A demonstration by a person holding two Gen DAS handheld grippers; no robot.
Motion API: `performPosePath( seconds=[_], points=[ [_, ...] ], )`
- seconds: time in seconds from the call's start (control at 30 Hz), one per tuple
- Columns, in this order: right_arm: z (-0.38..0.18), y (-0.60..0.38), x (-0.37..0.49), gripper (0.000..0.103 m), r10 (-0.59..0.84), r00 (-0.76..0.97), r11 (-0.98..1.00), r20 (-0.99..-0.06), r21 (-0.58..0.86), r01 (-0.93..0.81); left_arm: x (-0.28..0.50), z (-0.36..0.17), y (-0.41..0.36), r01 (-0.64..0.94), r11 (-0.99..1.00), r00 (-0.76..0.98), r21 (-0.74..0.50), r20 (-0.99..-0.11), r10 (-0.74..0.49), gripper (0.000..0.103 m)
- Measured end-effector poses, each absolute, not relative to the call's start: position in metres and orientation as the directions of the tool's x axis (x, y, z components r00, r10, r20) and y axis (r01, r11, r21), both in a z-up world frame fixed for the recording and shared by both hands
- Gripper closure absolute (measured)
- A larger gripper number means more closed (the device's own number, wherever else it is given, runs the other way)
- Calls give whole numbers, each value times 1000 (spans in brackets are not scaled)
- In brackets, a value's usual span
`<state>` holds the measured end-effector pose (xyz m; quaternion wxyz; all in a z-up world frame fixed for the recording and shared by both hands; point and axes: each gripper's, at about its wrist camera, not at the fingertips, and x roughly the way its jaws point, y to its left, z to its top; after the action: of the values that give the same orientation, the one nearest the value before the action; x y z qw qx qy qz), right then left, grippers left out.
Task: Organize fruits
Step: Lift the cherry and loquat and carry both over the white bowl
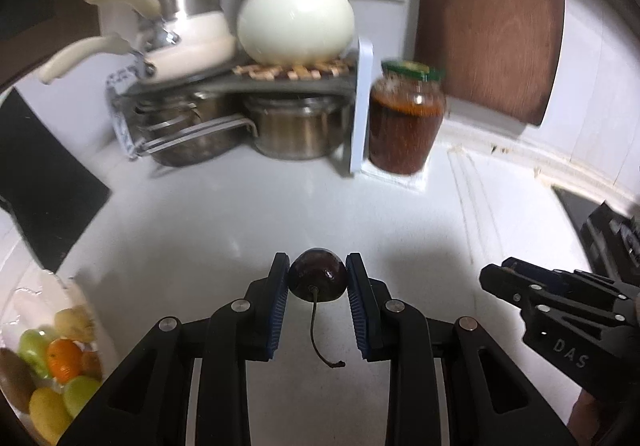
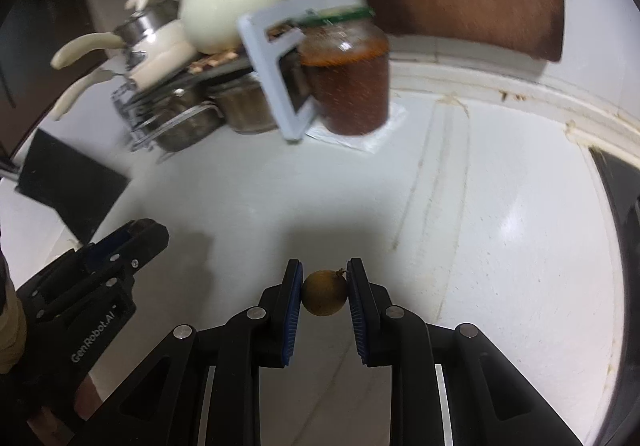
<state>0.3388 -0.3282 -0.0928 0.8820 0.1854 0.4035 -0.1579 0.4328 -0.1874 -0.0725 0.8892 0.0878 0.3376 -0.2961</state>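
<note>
The left tool [image 1: 318, 282] was clamped on a dark cherry [image 1: 318, 280], its blue pads pressing the fruit's two sides and the long stem hanging down toward the camera. The right tool [image 2: 324, 292] was clamped on a small round brownish fruit, probably a longan [image 2: 324, 293], held the same way between its pads. Both fruits hung in the air above the white surface [image 1: 248, 214], touching nothing else.

The step in hand appeared to be carrying both fruits to where they belong, most likely the plate of fruit [image 1: 24, 302] at the lower left of the left wrist view. To do it well, each grip should be kept steady without squeezing harder, since a cherry bruises and a round longan can squirt out of flat pads. The left tool was nearer the plate, so it would sensibly go first while the right tool waited clear of it; the two stood close side by side and could knock together. Each fruit should be lowered into a gap among the pile before the pads part, so that it would not roll off the rim.

Counted: two tools, each with one fruit. On the plate, about seven pieces showed, partly cut off by the frame: two or three green grapes [image 1: 34, 346], one small orange [image 1: 64, 360], one kiwi [image 1: 14, 378], one yellow fruit [image 1: 48, 410] and one pale brownish one [image 1: 74, 322]. Behind stood one jar with a green lid [image 1: 406, 118], one cream pot [image 1: 296, 22] on a rack and one wooden board [image 1: 488, 18].
</note>
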Motion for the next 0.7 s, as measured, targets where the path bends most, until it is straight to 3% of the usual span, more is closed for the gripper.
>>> performPosePath(
  seconds=[0.3,0.7],
  points=[
    [-48,-295,341,79,-95,709,934,-699,184,306,412,-33,-139,507,860,682,-64,-580,-445,74],
    [-16,-230,363,79,73,771,977,-632,202,73,387,1,-62,349,936,795,-42,-516,-319,74]
  ],
)
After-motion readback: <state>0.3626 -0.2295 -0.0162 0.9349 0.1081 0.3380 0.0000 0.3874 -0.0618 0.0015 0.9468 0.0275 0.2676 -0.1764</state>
